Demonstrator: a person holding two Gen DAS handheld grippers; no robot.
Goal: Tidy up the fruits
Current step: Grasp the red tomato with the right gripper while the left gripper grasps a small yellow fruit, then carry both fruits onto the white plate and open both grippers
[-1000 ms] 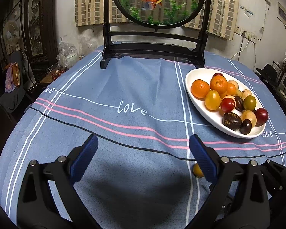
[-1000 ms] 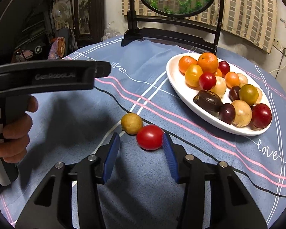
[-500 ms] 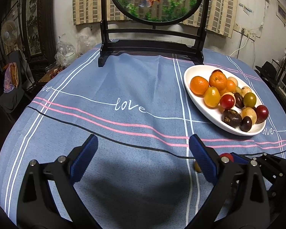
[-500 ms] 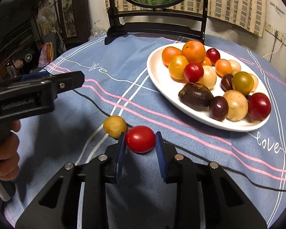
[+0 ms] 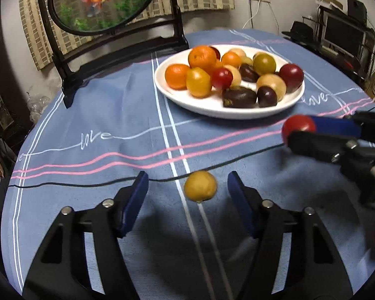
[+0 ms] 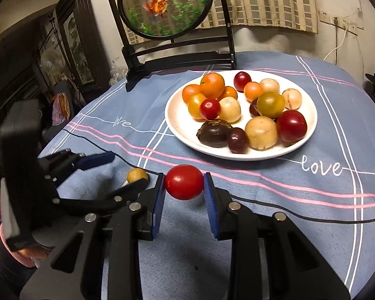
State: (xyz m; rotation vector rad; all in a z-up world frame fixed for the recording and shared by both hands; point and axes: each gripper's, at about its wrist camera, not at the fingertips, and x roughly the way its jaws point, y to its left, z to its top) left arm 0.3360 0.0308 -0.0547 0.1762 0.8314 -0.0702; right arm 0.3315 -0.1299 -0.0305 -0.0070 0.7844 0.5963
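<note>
The right gripper [image 6: 184, 183] is pinching a red tomato [image 6: 184, 182] between its blue pads and holds it clear of the blue tablecloth [image 6: 300, 225], near the front rim of the white plate [image 6: 173, 122]. The left gripper [image 5: 187, 192] has just been closing; its jaws are half spread around a small yellow fruit [image 5: 200, 186] that lies on the cloth, and the pads do not touch it yet.

I judge the task is nearly done: only these two fruits are outside the plate. The plate already carries a heap of oranges, yellow, green and red tomatoes, pale round fruits and some dark purple ones. What is left is to put the tomato there, then to grip and bring the yellow fruit
</note>
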